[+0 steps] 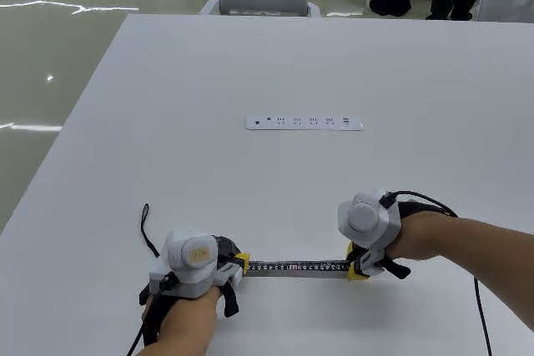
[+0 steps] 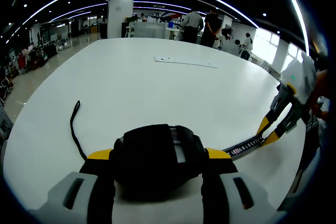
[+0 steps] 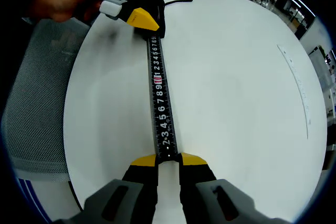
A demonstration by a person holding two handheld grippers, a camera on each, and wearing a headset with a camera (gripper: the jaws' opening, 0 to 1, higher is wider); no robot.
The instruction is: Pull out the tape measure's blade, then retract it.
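Near edge of a large white rectangular table (image 1: 292,56). Left gripper (image 1: 236,264), yellow-tipped, has its jaws clamped on either side of the black rubber-cased tape measure body (image 2: 157,156), held low at the tabletop. Right gripper (image 3: 168,161) has its jaws drawn narrow, pinching the free end of the grey steel numbered blade (image 3: 159,103). Blade lies pulled out flat, spanning between the two grippers. Thin black wrist cord (image 1: 147,227) trails from the case. Flat white power strip (image 1: 304,122) lies mid-table, well apart.
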